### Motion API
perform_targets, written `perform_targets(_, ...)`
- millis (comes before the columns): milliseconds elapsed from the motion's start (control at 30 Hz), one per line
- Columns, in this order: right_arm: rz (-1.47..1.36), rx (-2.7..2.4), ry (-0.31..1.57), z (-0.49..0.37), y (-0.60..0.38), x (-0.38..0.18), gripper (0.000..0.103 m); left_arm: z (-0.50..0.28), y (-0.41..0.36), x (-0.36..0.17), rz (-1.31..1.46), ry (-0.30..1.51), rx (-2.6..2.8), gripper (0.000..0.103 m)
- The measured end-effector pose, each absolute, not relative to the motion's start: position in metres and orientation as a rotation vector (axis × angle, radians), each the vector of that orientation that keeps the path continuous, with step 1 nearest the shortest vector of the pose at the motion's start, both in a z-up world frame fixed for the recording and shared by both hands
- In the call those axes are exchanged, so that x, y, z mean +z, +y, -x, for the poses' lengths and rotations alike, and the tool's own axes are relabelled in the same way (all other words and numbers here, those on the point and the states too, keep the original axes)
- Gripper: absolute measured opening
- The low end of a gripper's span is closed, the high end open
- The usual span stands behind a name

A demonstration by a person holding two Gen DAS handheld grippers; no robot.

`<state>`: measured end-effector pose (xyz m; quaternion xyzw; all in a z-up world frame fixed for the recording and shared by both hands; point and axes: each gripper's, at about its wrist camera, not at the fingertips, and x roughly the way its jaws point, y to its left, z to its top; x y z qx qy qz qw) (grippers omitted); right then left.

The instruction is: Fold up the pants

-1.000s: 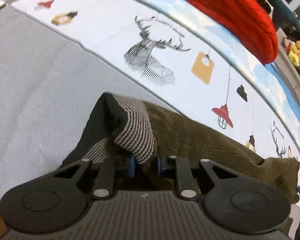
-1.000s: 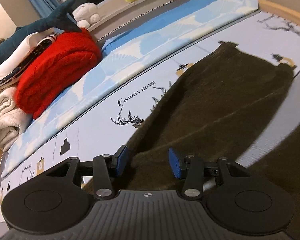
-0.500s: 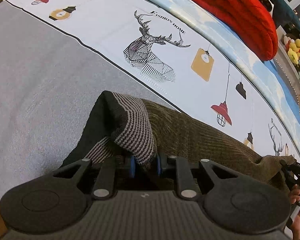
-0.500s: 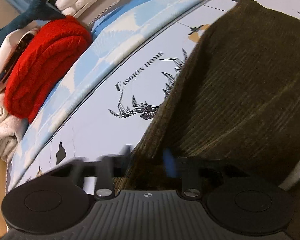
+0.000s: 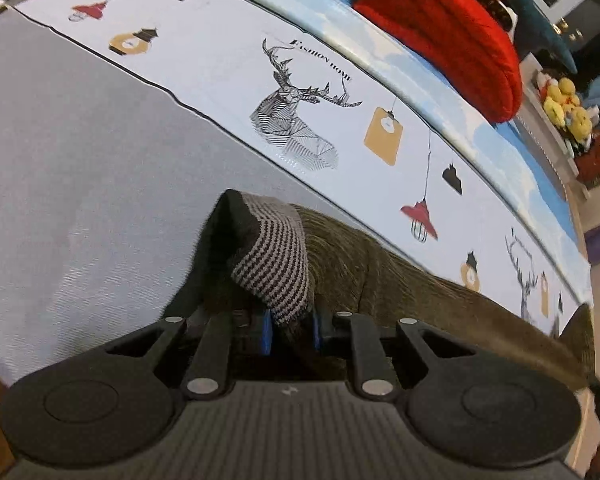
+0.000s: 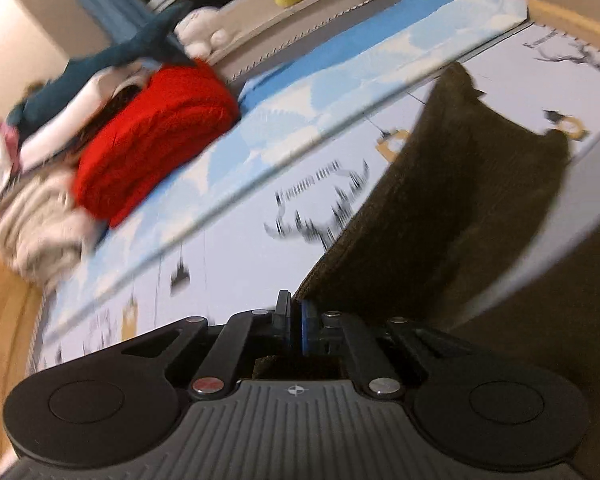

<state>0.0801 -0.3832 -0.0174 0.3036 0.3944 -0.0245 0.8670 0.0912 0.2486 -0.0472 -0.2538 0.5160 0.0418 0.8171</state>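
Olive corduroy pants (image 5: 380,264), striped waistband lining exposed, stretched across bedsheet

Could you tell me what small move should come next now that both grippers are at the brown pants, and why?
Probably lift both ends together and carry them across into a fold. The left gripper is clamped on the striped waistband of the brown corduroy pants, and the right gripper has just closed on the fabric edge, though the blur hides how firmly.

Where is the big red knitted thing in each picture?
Left wrist view: the red knitted thing sits at the top right, behind the printed sheet.
Right wrist view: it lies at the left, under the blue plush shark.
Shared landmark: the deer print on the sheet.
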Motion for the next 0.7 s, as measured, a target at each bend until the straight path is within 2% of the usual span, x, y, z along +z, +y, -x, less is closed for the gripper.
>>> perform_targets(67, -0.626, -0.045, 0.939, -0.046, -0.384, -0.030, 0.004, -0.082, 0.252, -0.047, 0.498, 1.121, 0.076, 0.019)
perform_targets(167, -0.565, -0.006, 1.208, -0.014, -0.384, -0.067, 0.004, -0.078, 0.256, -0.058, 0.410, 1.191, 0.069, 0.020)
perform_targets(233, -0.493, -0.026, 1.273, -0.008, -0.390, -0.077, 0.006, -0.080, 0.257, -0.068, 0.402, 1.249, 0.035, 0.021)
perform_targets(400, -0.471, -0.112, 1.054, -0.027, -0.434, -0.052, 0.008, -0.089, 0.258, -0.081, 0.416, 1.291, 0.082, 0.033)
perform_targets(467, -0.453, -0.139, 0.990, -0.046, -0.441, -0.048, 0.021, -0.091, 0.259, -0.085, 0.437, 1.301, 0.098, 0.039)
perform_targets(500, -0.436, -0.145, 0.970, -0.056, -0.440, -0.049, 0.032, -0.093, 0.259, -0.086, 0.449, 1.305, 0.105, 0.044)
perform_targets(533, -0.411, -0.142, 0.957, -0.064, -0.439, -0.052, 0.038, -0.095, 0.258, -0.087, 0.459, 1.308, 0.110, 0.046)
perform_targets(700, -0.212, -0.128, 0.966, -0.121, -0.412, -0.074, 0.039, -0.103, 0.256, -0.094, 0.455, 1.333, 0.146, 0.048)
